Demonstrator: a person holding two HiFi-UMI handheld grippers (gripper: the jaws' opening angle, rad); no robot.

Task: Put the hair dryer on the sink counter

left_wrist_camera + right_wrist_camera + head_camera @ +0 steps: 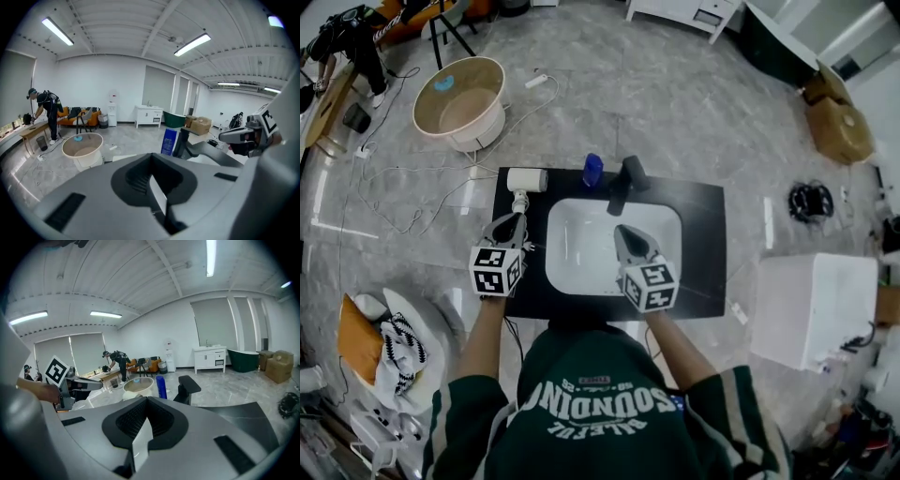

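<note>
The white hair dryer lies on the back left corner of the black sink counter, its handle pointing toward me. My left gripper hovers just in front of that handle, jaws shut and empty; in the left gripper view nothing sits between them. My right gripper hangs over the white basin, also shut with nothing in it, as the right gripper view confirms. Both grippers are held up off the counter.
A blue bottle and a black faucet stand at the counter's back edge. On the floor are a round beige tub, loose white cables, a white box and cardboard boxes. A person stands far left.
</note>
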